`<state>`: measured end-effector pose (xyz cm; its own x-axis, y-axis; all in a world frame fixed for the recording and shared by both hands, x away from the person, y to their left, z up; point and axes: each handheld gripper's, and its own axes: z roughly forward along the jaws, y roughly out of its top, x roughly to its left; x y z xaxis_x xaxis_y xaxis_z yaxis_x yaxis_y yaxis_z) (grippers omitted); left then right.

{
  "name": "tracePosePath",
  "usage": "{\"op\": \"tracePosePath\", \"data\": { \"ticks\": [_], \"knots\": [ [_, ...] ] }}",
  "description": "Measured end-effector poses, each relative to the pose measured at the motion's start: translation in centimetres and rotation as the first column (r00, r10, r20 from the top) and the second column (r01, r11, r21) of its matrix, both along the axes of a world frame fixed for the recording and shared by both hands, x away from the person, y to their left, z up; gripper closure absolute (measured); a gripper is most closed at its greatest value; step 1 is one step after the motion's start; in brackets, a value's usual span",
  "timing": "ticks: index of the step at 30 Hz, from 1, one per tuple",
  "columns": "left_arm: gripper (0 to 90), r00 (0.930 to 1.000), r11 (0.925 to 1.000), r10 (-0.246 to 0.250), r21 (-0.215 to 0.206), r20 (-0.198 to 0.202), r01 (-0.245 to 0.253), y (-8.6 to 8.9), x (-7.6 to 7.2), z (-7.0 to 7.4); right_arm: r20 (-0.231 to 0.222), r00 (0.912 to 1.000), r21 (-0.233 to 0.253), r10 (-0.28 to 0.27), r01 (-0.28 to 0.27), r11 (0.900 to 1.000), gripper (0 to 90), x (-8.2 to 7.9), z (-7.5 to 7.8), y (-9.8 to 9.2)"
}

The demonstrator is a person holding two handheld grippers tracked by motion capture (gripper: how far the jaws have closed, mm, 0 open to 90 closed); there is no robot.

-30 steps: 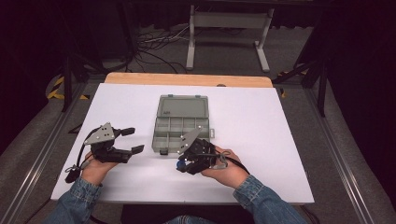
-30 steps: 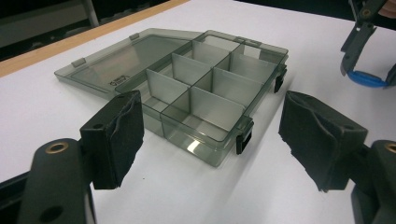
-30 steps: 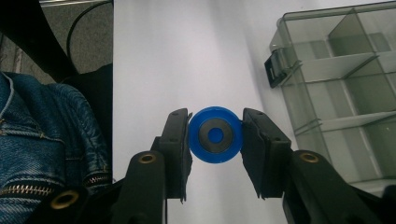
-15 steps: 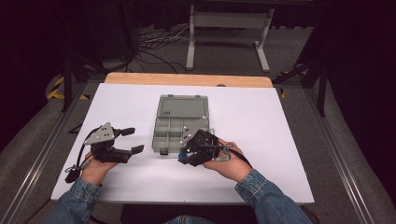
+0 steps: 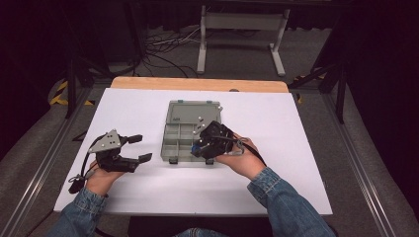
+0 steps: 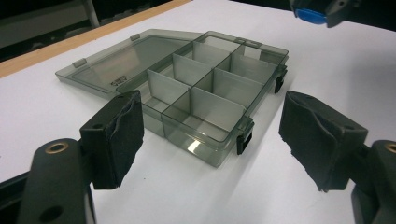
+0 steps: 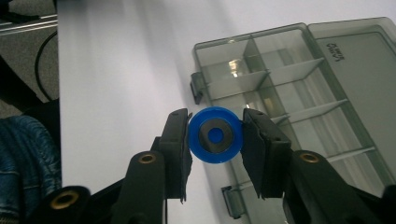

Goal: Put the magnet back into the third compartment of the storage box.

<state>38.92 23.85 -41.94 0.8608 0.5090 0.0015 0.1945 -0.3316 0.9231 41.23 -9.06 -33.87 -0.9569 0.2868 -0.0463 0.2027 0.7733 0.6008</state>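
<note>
A smoky transparent compartment box (image 5: 188, 133) lies open at the middle of the white table, its lid (image 5: 193, 112) folded flat toward the far side. Its dividers (image 6: 204, 84) show in the left gripper view and the compartments look bare. My right gripper (image 7: 215, 135) is shut on a round blue disc (image 7: 215, 136) with a grey ring at its centre. It hovers over the box's near right corner (image 5: 207, 148). My left gripper (image 5: 138, 148) stands open on the table left of the box, nothing between its pads (image 6: 117, 135).
The white tabletop (image 5: 306, 148) has a wooden strip (image 5: 197, 84) along its far edge. Metal rails run down both sides, and a stand and cables sit on the floor beyond.
My right gripper has moved up and forward with the blue disc, from the table in front of the box to above its near right corner. The left gripper has stayed put.
</note>
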Motion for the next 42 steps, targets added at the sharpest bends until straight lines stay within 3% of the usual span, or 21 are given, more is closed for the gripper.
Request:
{"op": "tracePosePath", "data": {
  "ticks": [17,42],
  "knots": [
    [22.6,1.0,1.0,-0.003,0.0,-0.004,0.003,0.0,0.1,0.0,-0.013,0.9956,0.002,-0.093,0.093,0.996,62.9,4.1,-0.4,-0.1],
    [22.7,1.0,1.0,-0.002,0.001,-0.008,0.002,0.0,0.1,-0.1,-0.036,0.9786,-0.017,-0.202,0.202,0.979,62.9,7.8,-1.7,-0.4]
  ]
}}
